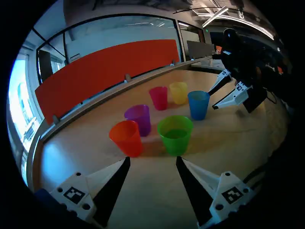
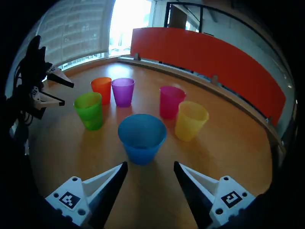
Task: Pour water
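Facing six cups on the table [image 1: 236,141], both claws released.
The left gripper [image 1: 152,160] pointed at the green cup [image 1: 175,134] and the orange cup [image 1: 126,138], which stood side by side just beyond its spread fingers, which grasped nothing. The purple cup [image 1: 138,119] stood behind them, the pink cup [image 1: 159,97] and the yellow cup [image 1: 178,92] farther back. The right gripper [image 2: 150,164] was likewise open and empty, with the blue cup [image 2: 142,138] just ahead of its fingertips. Whether any cup held water could not be told. A red panel [image 1: 106,72] ran along the table's far edge.
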